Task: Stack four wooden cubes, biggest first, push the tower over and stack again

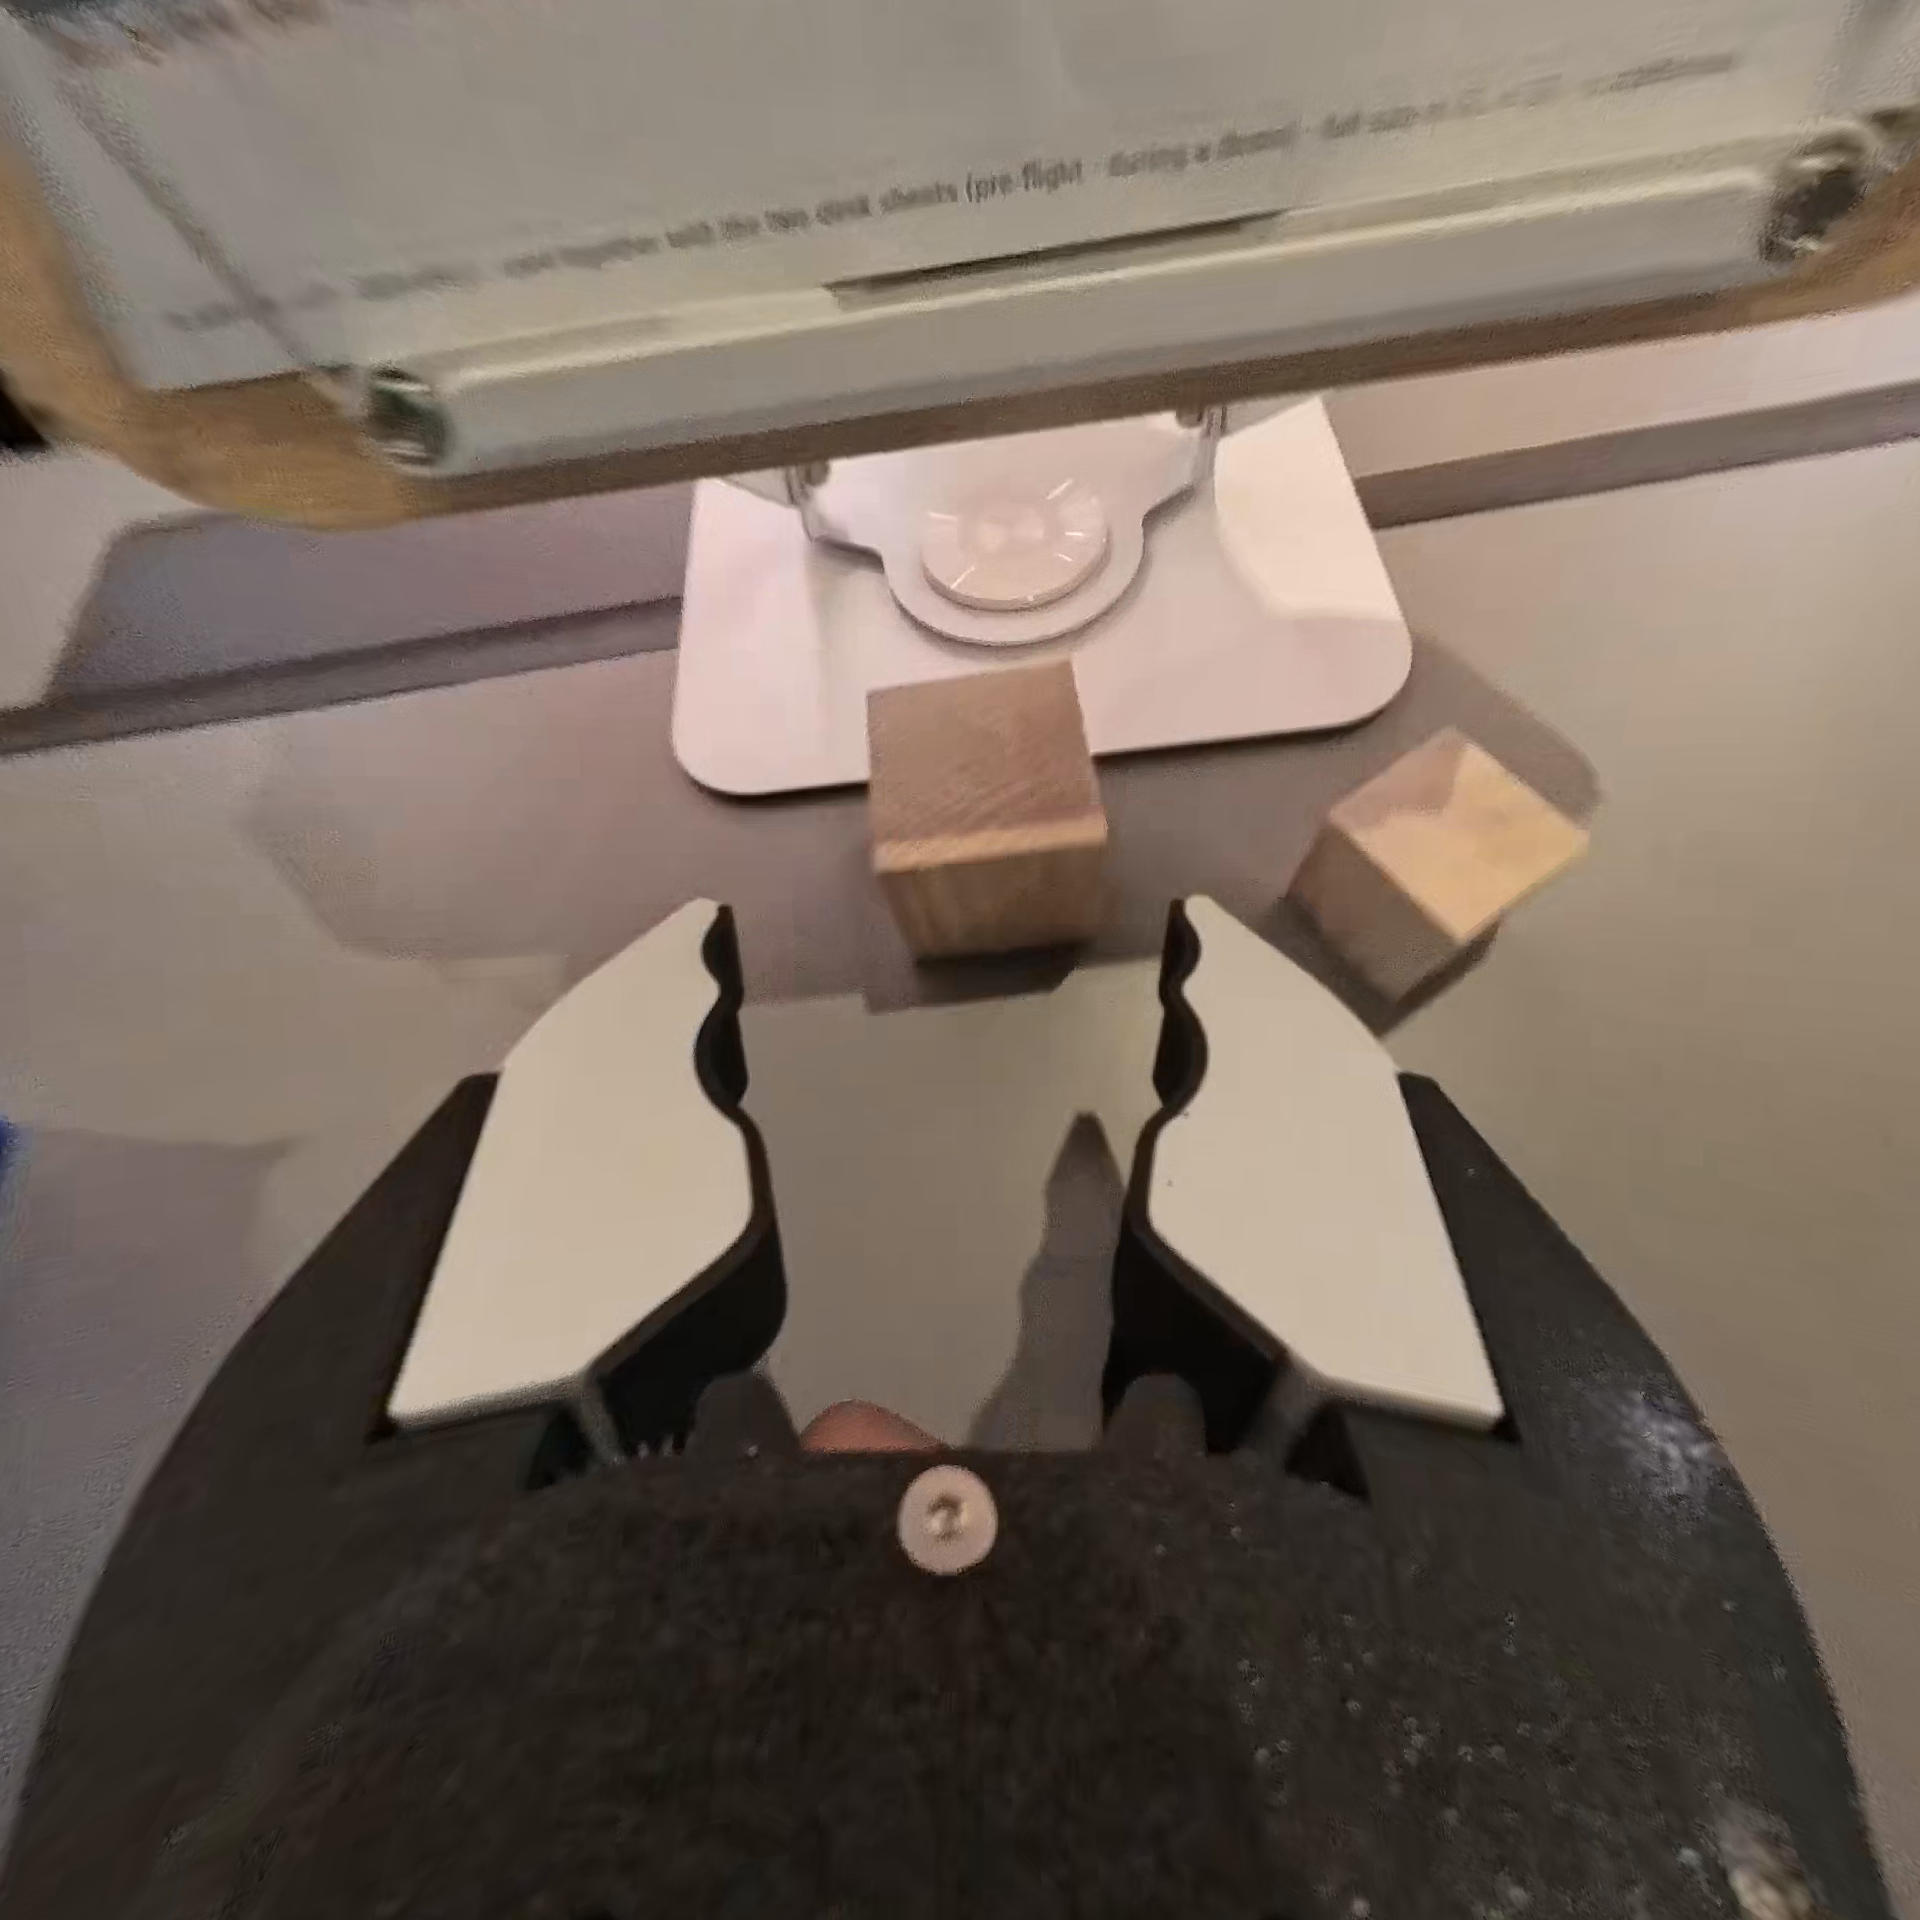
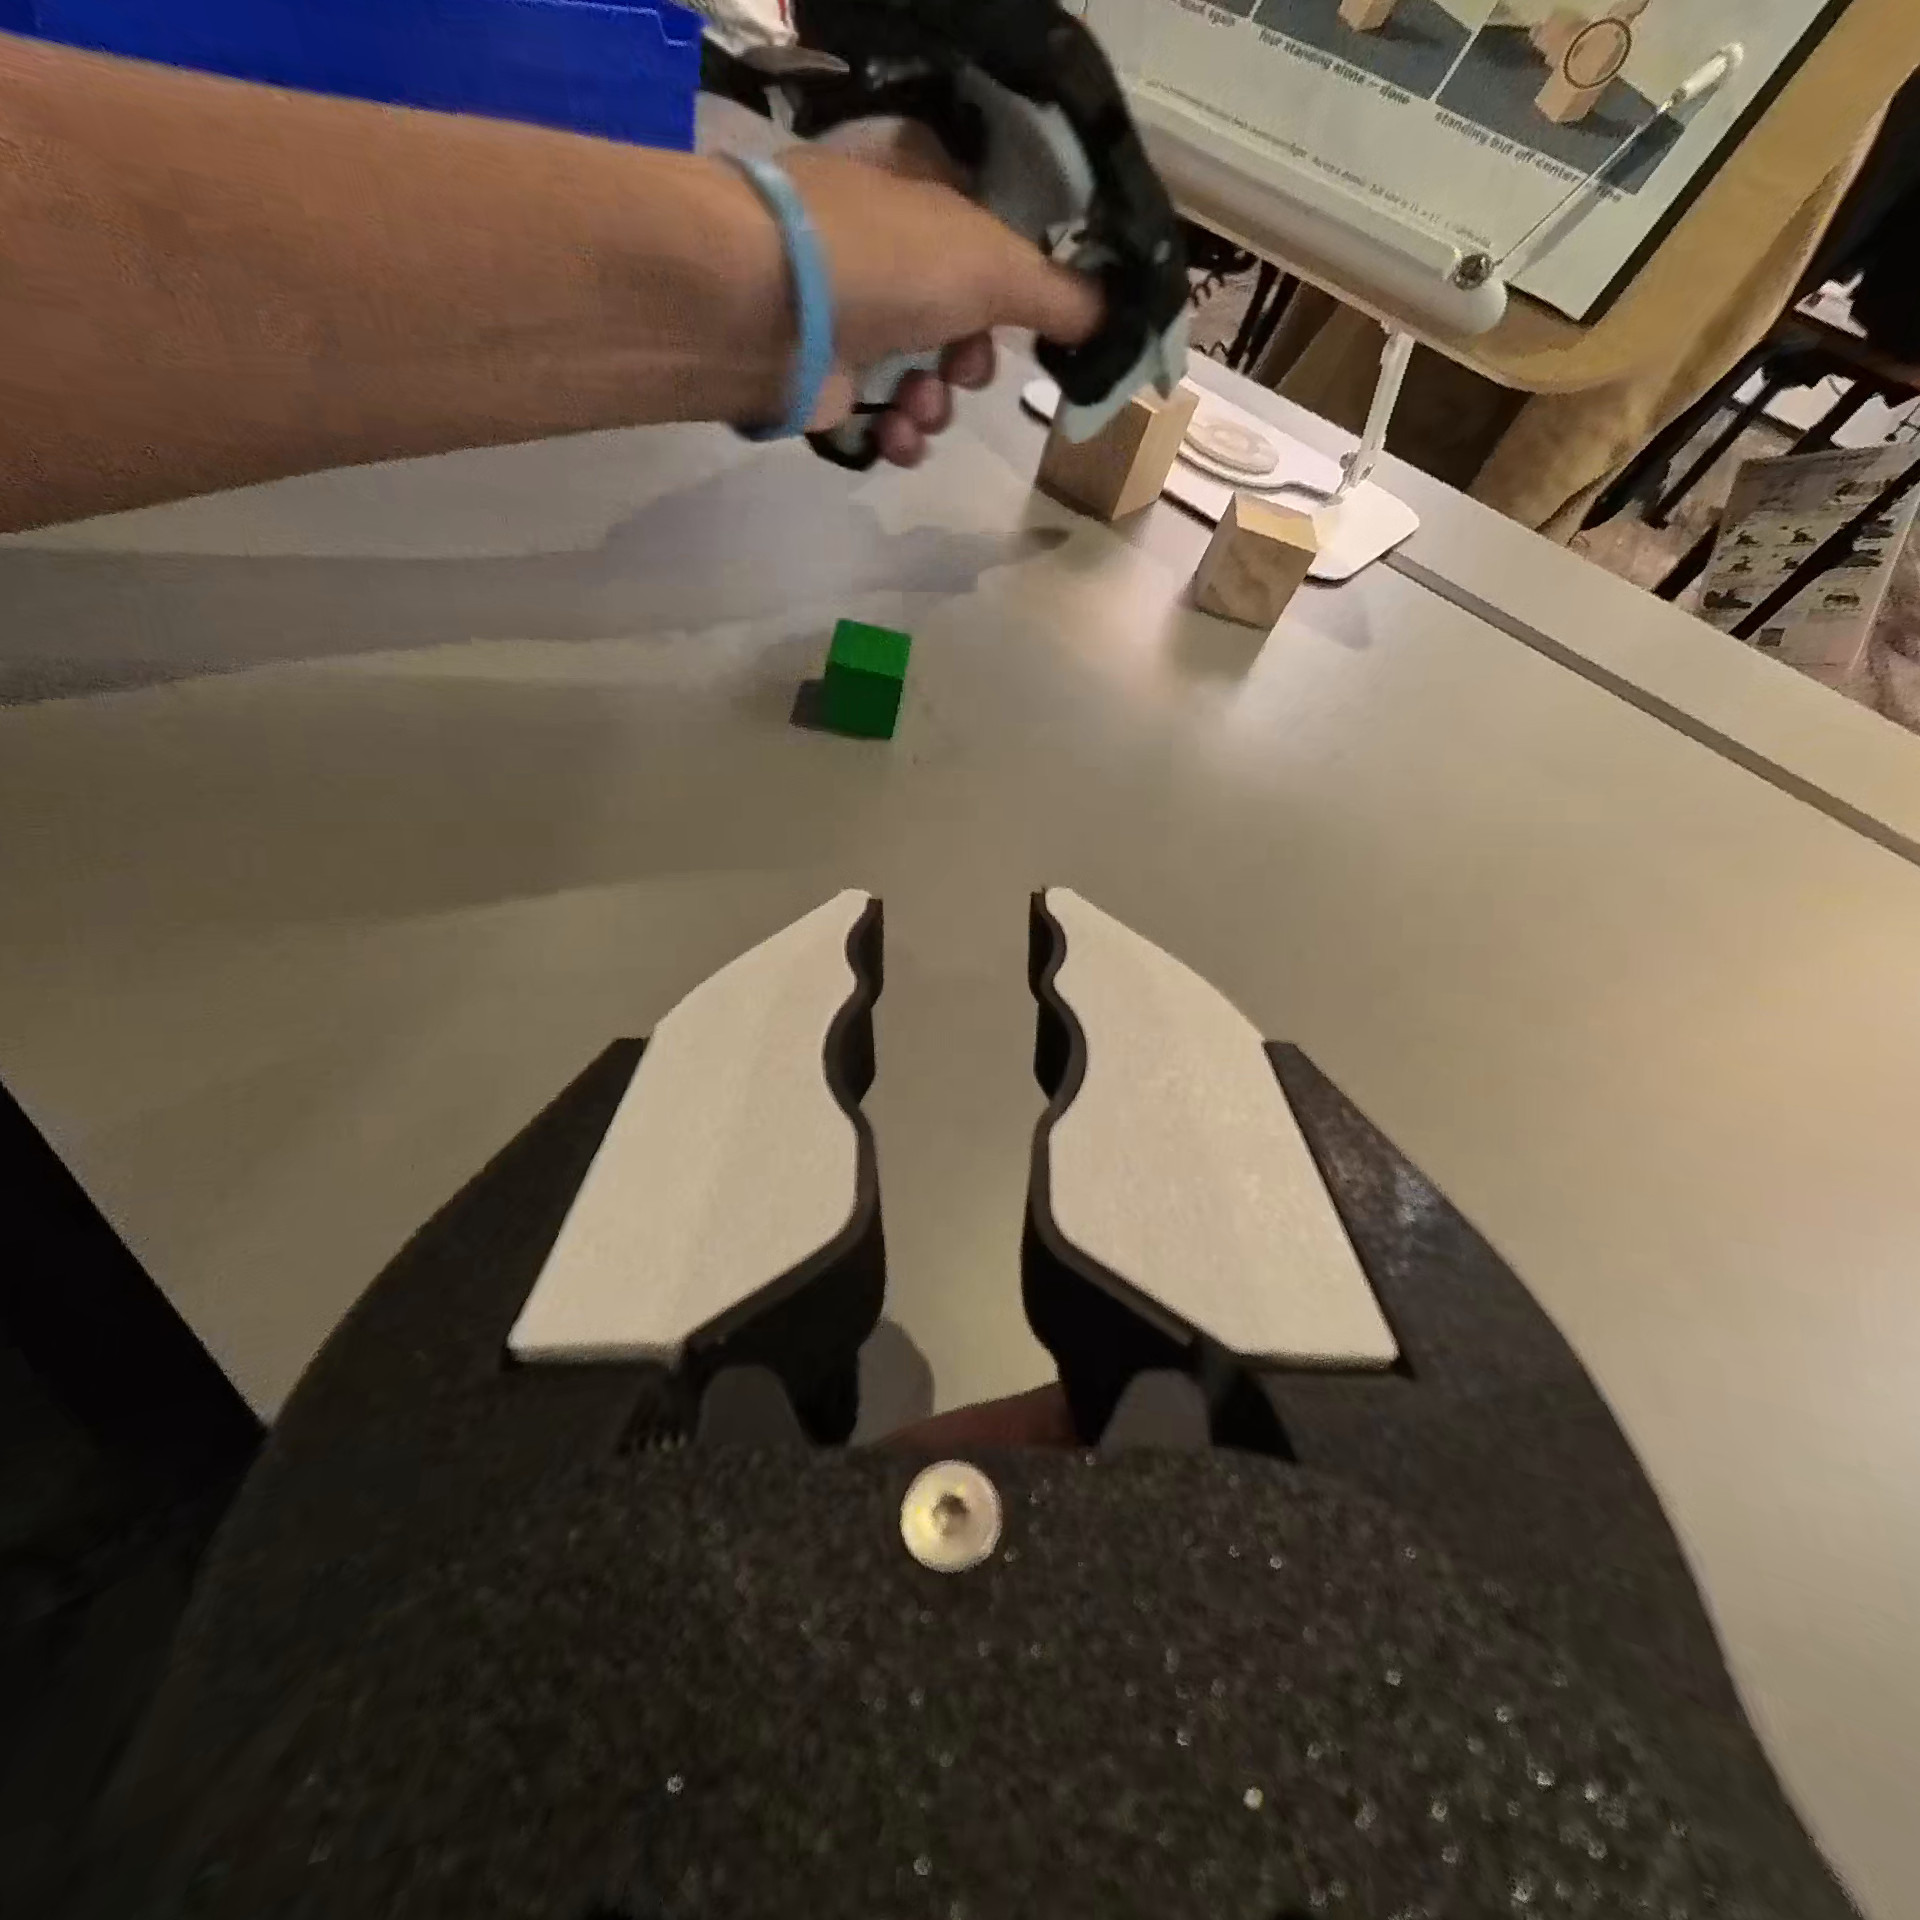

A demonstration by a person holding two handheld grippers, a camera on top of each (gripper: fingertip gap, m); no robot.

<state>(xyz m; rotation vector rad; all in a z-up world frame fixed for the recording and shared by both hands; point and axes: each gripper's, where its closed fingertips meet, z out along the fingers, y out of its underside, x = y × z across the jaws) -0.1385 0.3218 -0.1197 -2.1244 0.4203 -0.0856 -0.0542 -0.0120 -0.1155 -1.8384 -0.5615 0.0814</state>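
In the left wrist view my left gripper is open and empty, just short of a large plain wooden cube that sits by the stand's base. A smaller plain wooden cube lies to its right, turned at an angle. In the right wrist view my right gripper is open and empty above the table. A small green cube stands ahead of it. Farther off are the large cube and the smaller cube, with the left gripper over the large one.
A white stand with a framed printed sheet rises behind the cubes; it also shows in the right wrist view. A bare forearm with a blue wristband crosses the upper left. A table seam runs at right. The grippers' ends are close to 35 cm from one another. About 5 cm separates my left fingertips from the large plain wooden cube.
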